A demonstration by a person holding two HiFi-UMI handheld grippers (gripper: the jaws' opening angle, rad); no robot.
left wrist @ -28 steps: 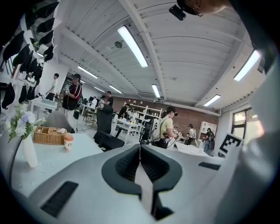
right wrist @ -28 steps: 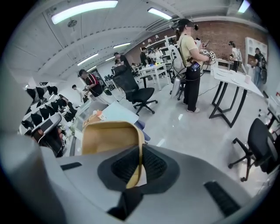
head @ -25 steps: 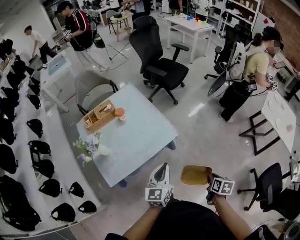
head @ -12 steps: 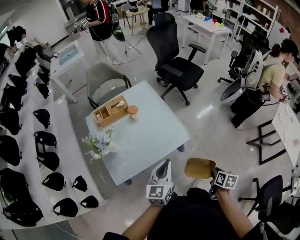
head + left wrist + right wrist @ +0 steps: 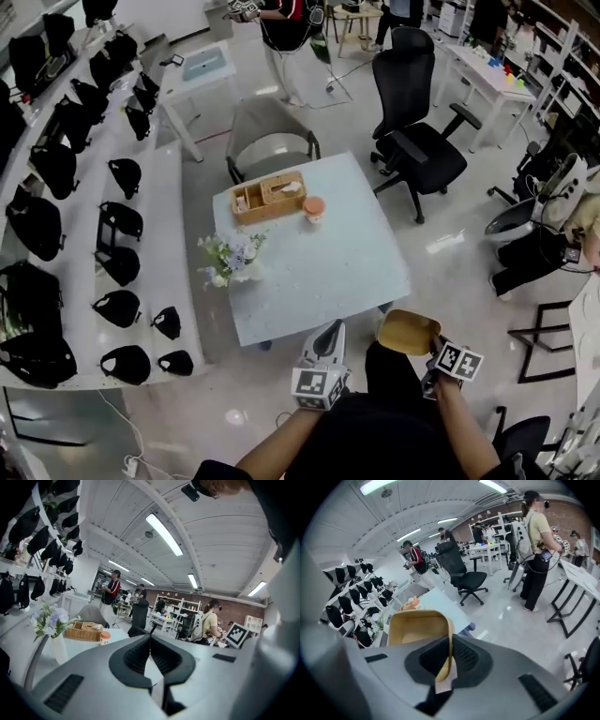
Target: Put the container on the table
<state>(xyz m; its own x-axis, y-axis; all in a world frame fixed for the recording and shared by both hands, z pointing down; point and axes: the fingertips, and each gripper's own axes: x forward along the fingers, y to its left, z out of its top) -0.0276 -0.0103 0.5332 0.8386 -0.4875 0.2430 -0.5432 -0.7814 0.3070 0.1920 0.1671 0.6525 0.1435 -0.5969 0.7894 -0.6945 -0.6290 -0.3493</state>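
A tan, rounded-rectangular container (image 5: 408, 331) hangs just off the near right corner of the pale square table (image 5: 328, 272). My right gripper (image 5: 429, 347) is shut on its near wall. In the right gripper view the container (image 5: 419, 627) opens upward, with its rim pinched between the right gripper's (image 5: 451, 656) dark pads. My left gripper (image 5: 328, 336) hovers at the table's near edge, shut and holding nothing. The left gripper view shows the left gripper's (image 5: 150, 641) pads meeting at the tips, with the table (image 5: 117, 641) beyond.
On the table stand a wicker basket (image 5: 269, 196), an orange-lidded cup (image 5: 314, 208) and a vase of flowers (image 5: 230, 261). A grey chair (image 5: 272, 131) and a black office chair (image 5: 417, 141) sit behind it. Shelves of black bags (image 5: 112, 234) line the left.
Both grippers have come up to the table's near edge, the right one still carrying the container. The table now sits closer and more central in the head view.
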